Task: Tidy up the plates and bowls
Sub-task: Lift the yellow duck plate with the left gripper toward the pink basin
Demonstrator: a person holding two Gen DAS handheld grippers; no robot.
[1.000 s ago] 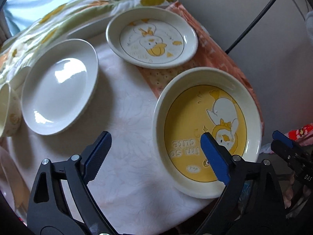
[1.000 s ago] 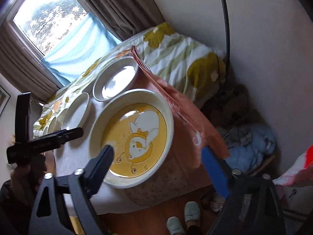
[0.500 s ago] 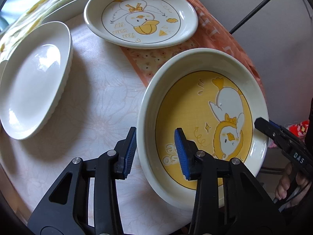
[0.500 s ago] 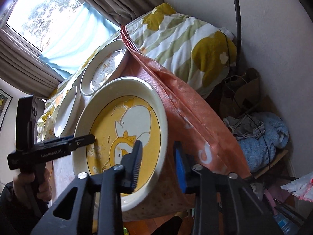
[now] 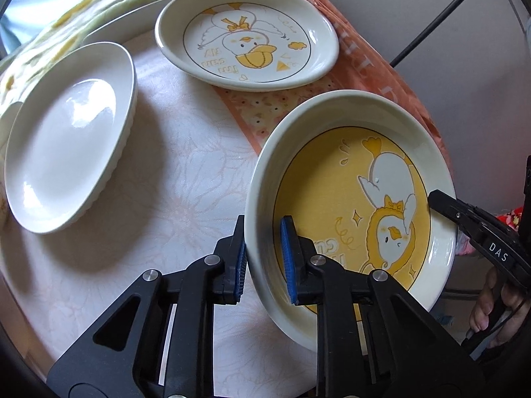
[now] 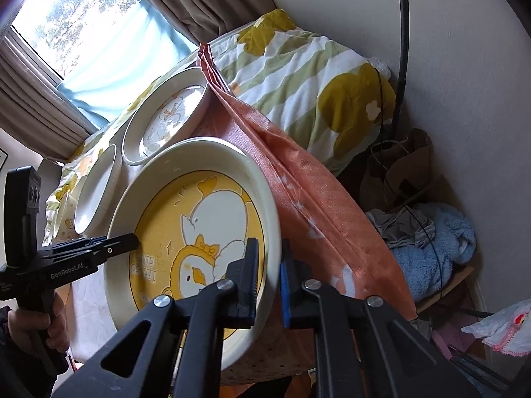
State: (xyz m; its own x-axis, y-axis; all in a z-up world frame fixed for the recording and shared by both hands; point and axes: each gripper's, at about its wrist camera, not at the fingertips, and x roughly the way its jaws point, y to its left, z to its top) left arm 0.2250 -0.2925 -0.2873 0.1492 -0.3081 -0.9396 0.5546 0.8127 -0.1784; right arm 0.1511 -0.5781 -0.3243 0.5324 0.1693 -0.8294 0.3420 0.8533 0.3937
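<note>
**A:** Where does the yellow plate (image 5: 351,219) sit against the two tools?

**B:** It lies between them, at the near right edge of the worktop (image 5: 166,199), partly on the orange cloth (image 5: 365,66). The left tool (image 5: 262,258) straddles the plate's left rim, one pad outside the wall and one inside. The right tool (image 6: 267,282) straddles the opposite rim, on the side where the cloth hangs off the worktop.

**A:** Clenched or released?

**B:** Both have just been closing, with the rim between the pads. The right tool looks clamped on the rim. The left tool's outer pad meets the wall, and its inner pad sits close on the inside, so I read it as gripping too.

**A:** So which hand is nearer?

**B:** Neither leads. They hold opposite ends of one line across the plate, running left to right through its middle. That line is what the coming move turns on, I think: lift both ends evenly and the plate stays level.

**A:** And where would it go?

**B:** Probably toward the others. The duck plate (image 5: 247,34) sits just beyond it, farther back on the worktop, and the plain white plate (image 5: 69,132) lies well to the left. From the right wrist view, the same duck plate (image 6: 167,117) is directly behind the yellow one (image 6: 199,225), nearly touching it.
</note>
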